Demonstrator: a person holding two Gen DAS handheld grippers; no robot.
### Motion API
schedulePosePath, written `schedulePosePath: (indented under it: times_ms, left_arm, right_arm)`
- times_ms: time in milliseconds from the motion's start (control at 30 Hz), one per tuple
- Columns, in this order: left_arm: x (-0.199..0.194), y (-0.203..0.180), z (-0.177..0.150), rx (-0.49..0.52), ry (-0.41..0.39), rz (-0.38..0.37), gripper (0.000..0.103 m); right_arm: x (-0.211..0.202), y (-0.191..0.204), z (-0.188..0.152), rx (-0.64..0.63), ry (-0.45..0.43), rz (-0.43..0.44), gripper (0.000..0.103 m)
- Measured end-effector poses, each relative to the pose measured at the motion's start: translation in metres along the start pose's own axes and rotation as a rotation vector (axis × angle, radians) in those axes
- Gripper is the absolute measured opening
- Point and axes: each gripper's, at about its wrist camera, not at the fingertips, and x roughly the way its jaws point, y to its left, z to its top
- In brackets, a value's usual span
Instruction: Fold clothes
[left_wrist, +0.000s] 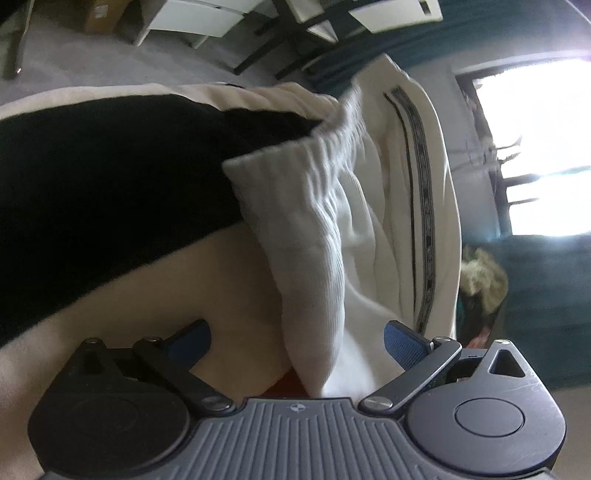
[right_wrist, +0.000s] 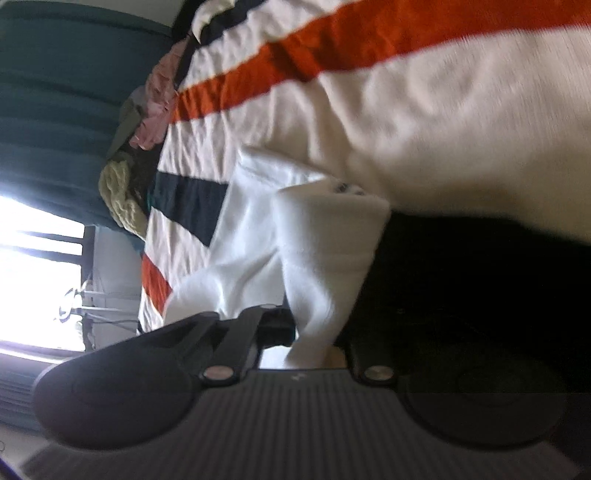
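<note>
The right gripper (right_wrist: 314, 332) pinched the white garment (right_wrist: 325, 240); its ribbed hem (left_wrist: 317, 258) ran lengthwise away between the left gripper's (left_wrist: 297, 343) spread, empty jaws.

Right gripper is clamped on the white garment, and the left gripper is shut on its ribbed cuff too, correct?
Not quite. The right gripper is clamped on the white garment, but the left wrist view shows the left gripper wide open, its blue pads clear of the ribbed cuff.
</note>
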Motion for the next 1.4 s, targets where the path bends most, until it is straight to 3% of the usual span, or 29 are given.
schedulePosePath:
  times_ms: [100,267,400,467,667,767,967,1167,1267,1400]
  left_arm:
    - [-0.003,0.004,0.006,-0.049,-0.020,-0.018,0.097]
    - [-0.009,0.011,0.004,-0.103,-0.065,-0.049,0.092]
    - [-0.010,0.013,0.008,-0.154,-0.106,-0.058,0.083]
    - [-0.011,0.012,0.010,-0.165,-0.125,-0.052,0.072]
    - [-0.020,0.000,0.021,-0.079,-0.221,-0.012,0.036]
    - [-0.023,-0.015,0.030,-0.002,-0.266,0.014,0.028]
    - [-0.047,-0.049,0.042,0.102,-0.309,0.005,0.024]
    - [-0.123,-0.043,0.041,0.132,-0.291,-0.123,0.023]
    - [-0.137,-0.018,0.037,0.141,-0.252,-0.093,0.023]
    - [-0.129,0.013,0.035,0.201,-0.206,0.043,0.023]
  right_arm:
    - [-0.010,0.003,0.012,-0.026,-0.079,0.044,0.007]
    - [-0.044,0.002,0.039,-0.093,-0.317,0.078,0.007]
    - [-0.036,-0.030,0.050,0.034,-0.283,0.001,0.007]
    - [-0.029,-0.042,0.053,0.105,-0.259,-0.023,0.007]
    - [-0.026,-0.030,0.046,0.033,-0.279,-0.056,0.007]
    - [-0.028,-0.028,0.046,0.021,-0.283,-0.063,0.007]
    - [-0.028,-0.025,0.046,-0.006,-0.292,-0.069,0.007]
    - [-0.043,-0.018,0.048,-0.055,-0.396,-0.044,0.005]
    - [-0.052,-0.019,0.049,-0.067,-0.448,-0.098,0.005]
    - [-0.052,-0.029,0.053,-0.033,-0.437,-0.179,0.005]
